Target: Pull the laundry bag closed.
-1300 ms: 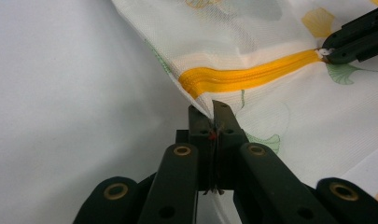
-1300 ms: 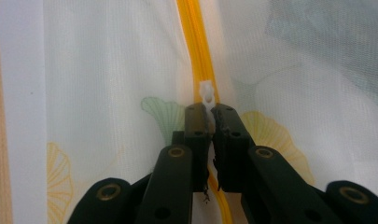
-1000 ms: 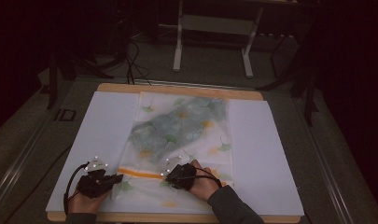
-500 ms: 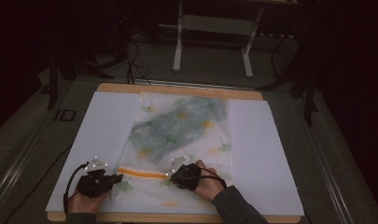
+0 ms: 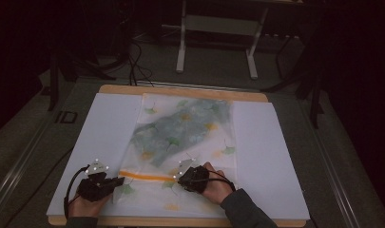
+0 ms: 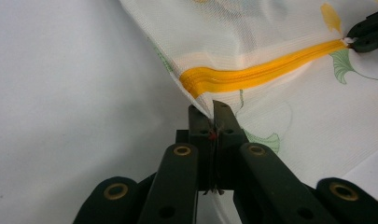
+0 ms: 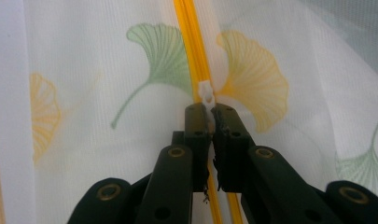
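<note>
A white mesh laundry bag (image 5: pixel 185 142) printed with green and yellow ginkgo leaves lies flat on the white-covered counter (image 5: pixel 275 156), its long axis running away from you. An orange zipper (image 5: pixel 145 175) crosses the bag's near end from side to side, between your 2 hands. Your left gripper (image 6: pixel 211 108) has its fingers pressed together on the bag's corner fabric, just below the zipper's left end. Your right gripper (image 7: pixel 207 112) has its fingers pinched shut on the small white zipper pull (image 7: pixel 206 94), partway along the track toward the bag's right side. The zipper line runs straight from one gripper to the other, so any slide of the pull likely follows that sideways axis, with the left hand (image 5: pixel 88 202) anchoring the corner and the right hand (image 5: pixel 214 183) doing the travel.
</note>
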The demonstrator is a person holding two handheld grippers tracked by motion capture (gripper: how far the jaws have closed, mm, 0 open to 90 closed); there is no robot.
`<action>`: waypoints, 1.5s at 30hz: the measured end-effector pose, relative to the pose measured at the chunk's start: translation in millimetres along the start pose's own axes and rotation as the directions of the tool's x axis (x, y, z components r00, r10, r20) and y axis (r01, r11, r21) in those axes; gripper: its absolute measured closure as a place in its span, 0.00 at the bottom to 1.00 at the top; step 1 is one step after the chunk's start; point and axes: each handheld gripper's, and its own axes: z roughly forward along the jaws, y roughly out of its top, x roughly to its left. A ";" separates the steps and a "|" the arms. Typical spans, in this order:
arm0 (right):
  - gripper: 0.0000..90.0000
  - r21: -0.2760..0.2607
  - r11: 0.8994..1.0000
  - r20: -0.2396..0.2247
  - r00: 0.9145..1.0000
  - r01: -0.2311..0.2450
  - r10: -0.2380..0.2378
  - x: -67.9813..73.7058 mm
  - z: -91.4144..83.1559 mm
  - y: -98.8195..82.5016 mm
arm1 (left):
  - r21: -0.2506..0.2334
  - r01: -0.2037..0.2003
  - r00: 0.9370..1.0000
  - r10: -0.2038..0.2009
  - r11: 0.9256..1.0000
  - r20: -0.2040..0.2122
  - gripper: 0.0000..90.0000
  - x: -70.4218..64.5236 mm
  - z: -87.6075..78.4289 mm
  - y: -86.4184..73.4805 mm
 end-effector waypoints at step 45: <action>0.94 0.049 0.999 0.027 1.000 -0.002 0.001 -5.9 -19.3 -29.9 | 0.004 0.006 1.000 -0.006 1.000 -0.005 0.99 0.7 0.1 -1.0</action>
